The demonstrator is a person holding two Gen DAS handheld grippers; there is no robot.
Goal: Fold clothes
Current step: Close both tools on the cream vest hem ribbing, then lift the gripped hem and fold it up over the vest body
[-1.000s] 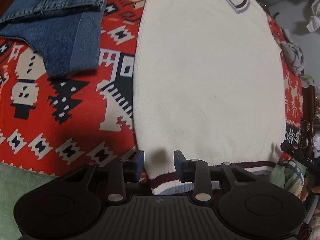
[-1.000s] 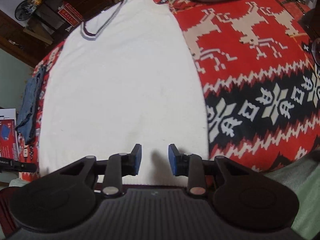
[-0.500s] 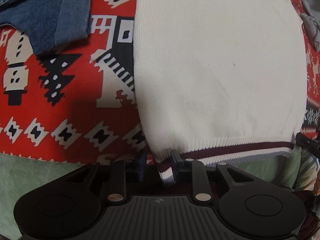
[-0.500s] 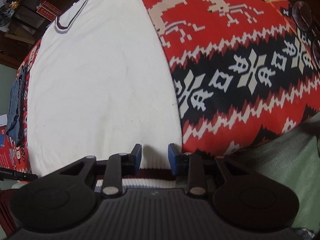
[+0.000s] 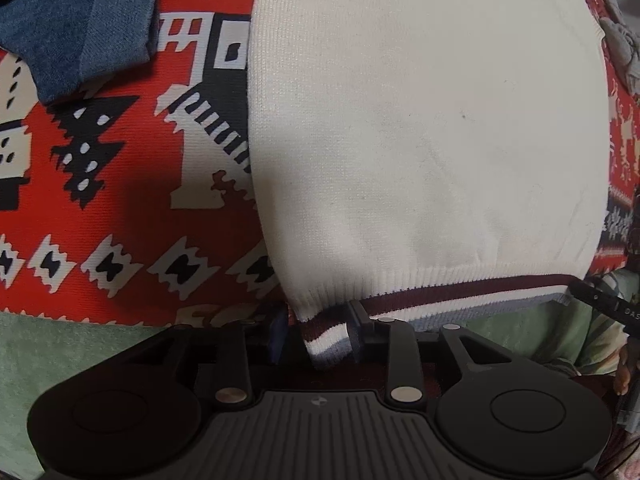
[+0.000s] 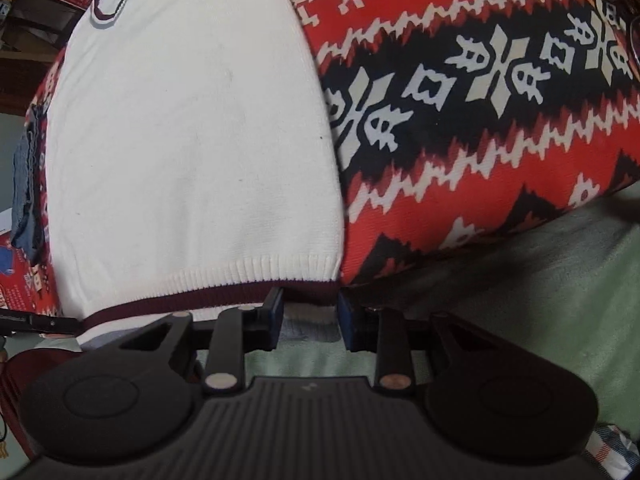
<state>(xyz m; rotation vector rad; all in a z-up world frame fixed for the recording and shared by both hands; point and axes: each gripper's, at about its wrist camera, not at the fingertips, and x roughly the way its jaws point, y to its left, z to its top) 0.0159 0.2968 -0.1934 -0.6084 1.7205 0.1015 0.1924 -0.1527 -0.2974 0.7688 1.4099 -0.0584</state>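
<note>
A white sweater (image 5: pixel 420 120) lies flat on a red patterned blanket (image 5: pixel 100 200), its striped hem (image 5: pixel 460 288) at the blanket's near edge and its collar (image 6: pixel 116 4) at the far end. The hem carries a maroon band, then white, then pale blue.

The left gripper (image 5: pixel 318 336) sits at the hem's left corner. Its jaws stand close together with the corner of the hem between them, the striped band pinched and bunched into a short fold that hangs down toward the gripper body.

The right gripper (image 6: pixel 310 316) sits at the hem's right corner, just below the maroon band. Its blue-padded fingers (image 6: pixel 276 312) stand apart, with the pale lower edge of the hem in the gap; neither pad is seen pressing on the knit.

Left of the sweater, folded jeans (image 5: pixel 76 20) lie on the blanket, apart from the knit. Below the blanket's edge a green cloth (image 6: pixel 520 300) covers the surface under both grippers.
</note>
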